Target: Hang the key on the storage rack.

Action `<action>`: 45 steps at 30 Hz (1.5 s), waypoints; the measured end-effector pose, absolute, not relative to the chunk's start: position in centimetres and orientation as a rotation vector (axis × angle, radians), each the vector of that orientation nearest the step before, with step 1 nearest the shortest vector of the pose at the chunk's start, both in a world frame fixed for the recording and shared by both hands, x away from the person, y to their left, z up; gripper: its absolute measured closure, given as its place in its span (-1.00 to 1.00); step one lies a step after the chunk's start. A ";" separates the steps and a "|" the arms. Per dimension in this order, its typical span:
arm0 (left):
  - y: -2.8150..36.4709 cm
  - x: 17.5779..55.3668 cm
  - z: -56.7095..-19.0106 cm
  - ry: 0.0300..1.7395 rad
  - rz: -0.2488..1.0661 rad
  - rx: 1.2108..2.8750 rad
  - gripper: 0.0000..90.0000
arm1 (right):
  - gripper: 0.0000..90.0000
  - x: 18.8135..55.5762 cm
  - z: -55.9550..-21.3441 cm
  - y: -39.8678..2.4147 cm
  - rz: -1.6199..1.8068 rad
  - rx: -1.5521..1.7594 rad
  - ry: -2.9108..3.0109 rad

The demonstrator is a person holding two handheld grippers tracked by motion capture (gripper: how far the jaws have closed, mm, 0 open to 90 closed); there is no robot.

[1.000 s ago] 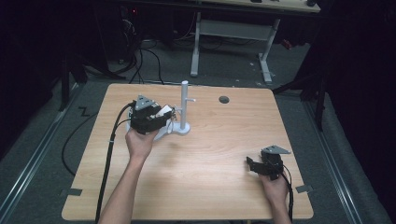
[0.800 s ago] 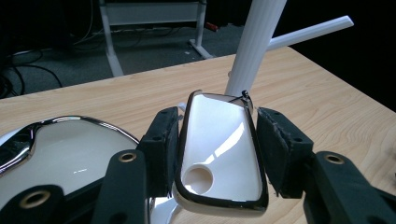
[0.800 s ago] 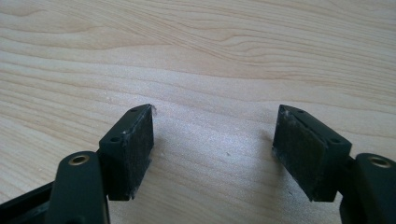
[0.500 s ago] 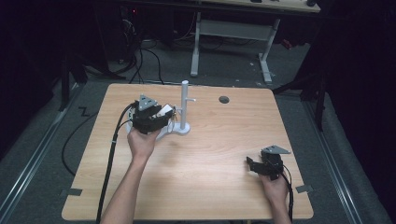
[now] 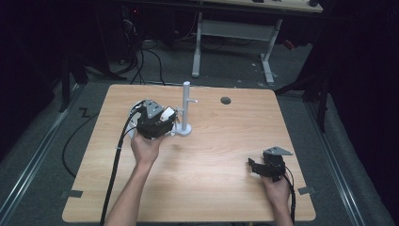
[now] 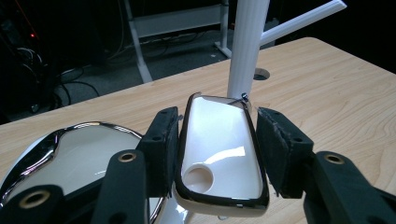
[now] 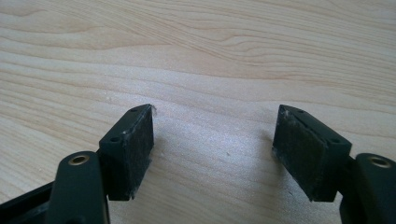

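Note:
My left gripper (image 5: 165, 117) is at the back left of the table, right beside a white stand (image 5: 186, 107) with a round foot, an upright post and a short side peg. In the left gripper view my left gripper (image 6: 217, 137) is shut on a glossy white piece (image 6: 219, 149) with a black rim and a round hole. Its far end touches the stand's post (image 6: 247, 46). A larger white, chrome-rimmed piece (image 6: 74, 154) lies to its left. My right gripper (image 5: 257, 167) rests near the front right of the table. Seen from its own camera, the right gripper (image 7: 215, 140) is open over bare wood.
A round cable hole (image 5: 226, 100) sits in the tabletop (image 5: 211, 155) behind and right of the stand. A black cable (image 5: 117, 155) trails from the left gripper over the table's front edge. Beyond the table stand a desk frame (image 5: 233, 33) and loose cables on a dark floor.

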State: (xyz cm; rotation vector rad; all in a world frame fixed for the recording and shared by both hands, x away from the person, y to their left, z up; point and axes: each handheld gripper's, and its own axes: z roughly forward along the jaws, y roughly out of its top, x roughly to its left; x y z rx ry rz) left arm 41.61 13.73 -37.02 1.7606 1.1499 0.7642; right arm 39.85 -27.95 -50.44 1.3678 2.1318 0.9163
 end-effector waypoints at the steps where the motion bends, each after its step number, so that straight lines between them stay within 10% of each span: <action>1: 13.8 41.7 -36.9 1.152 0.758 1.758 0.12 | -0.36 39.9 -50.4 -27.9 0.916 1.368 2.132; 45: 14.9 44.0 -39.6 1.176 0.629 1.674 0.13 | -0.36 39.8 -50.4 -27.9 0.916 1.367 2.132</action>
